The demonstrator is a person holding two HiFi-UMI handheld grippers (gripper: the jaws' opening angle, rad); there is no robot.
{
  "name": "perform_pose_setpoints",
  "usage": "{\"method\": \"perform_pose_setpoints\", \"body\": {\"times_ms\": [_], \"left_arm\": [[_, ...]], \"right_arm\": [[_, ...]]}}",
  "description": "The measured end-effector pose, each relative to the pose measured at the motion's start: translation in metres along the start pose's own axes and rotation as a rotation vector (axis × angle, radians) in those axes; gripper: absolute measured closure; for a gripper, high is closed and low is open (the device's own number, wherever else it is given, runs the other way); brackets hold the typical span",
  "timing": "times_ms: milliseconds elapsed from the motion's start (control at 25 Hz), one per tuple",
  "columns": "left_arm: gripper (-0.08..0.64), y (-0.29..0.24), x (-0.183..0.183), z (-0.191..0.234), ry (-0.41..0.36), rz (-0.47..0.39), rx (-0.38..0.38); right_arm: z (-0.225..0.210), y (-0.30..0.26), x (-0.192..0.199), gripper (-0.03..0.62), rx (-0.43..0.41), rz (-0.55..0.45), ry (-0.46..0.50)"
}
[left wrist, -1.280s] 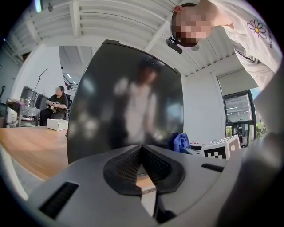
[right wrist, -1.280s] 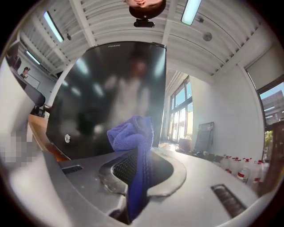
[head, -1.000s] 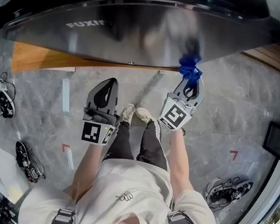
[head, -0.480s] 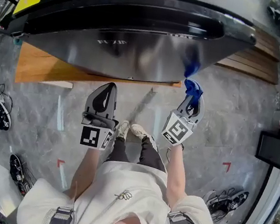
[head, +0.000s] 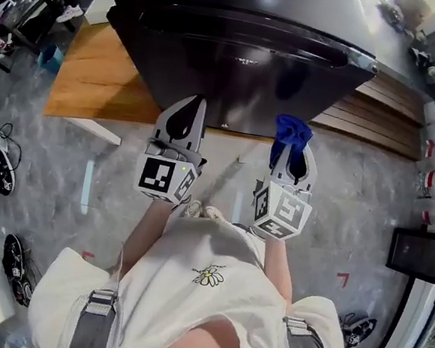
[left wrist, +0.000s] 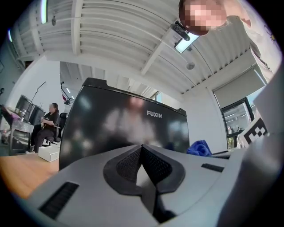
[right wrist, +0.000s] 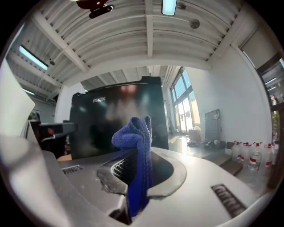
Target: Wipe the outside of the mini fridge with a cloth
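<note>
the fridge (head: 245, 58) runs off the head view's top edge; the cloth (right wrist: 133, 133) has its lower end buried between the jaws of the right gripper (right wrist: 137, 164); the left gripper (left wrist: 142, 148) covers the fridge's base in its own view

left tool (head: 197, 104) raised level with right tool (head: 292, 146) | cloth (head: 292, 130) back at mini fridge (head: 245, 58) edge
</note>
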State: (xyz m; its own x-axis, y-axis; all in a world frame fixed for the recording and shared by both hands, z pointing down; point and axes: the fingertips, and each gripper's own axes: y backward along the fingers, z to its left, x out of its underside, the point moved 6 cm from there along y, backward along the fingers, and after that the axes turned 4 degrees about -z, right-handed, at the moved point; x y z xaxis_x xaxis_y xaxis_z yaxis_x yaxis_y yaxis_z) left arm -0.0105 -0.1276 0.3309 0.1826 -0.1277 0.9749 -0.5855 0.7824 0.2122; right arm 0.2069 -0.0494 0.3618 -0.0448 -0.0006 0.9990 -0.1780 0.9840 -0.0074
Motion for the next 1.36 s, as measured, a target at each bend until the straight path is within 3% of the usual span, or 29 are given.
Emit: {"method": "perform_pose_setpoints", "body": {"times_ms": [280,480,920,1360], "left_arm": [[0.555,0.003,-0.015,-0.011,-0.025,-0.002,0.063],[0.555,0.015,-0.026,0.001,-0.048,-0.026,0.035],[0.555,0.036,-0.030,0.021,-0.071,-0.018,-0.029],[0.555,0.044,-0.031,0.021,-0.081,-0.015,-0.039]], "right_arm": [[0.047,-0.003,-0.031,0.531,-0.112,-0.076,-0.074],[0.067,-0.001,-0.029,0.531,-0.157,-0.088,-0.027],[0.095,-0.002,-0.028,0.531,-0.232,-0.096,-0.033],[0.099,0.004,-0.026,0.531,-0.250,-0.099,-0.020]]}}
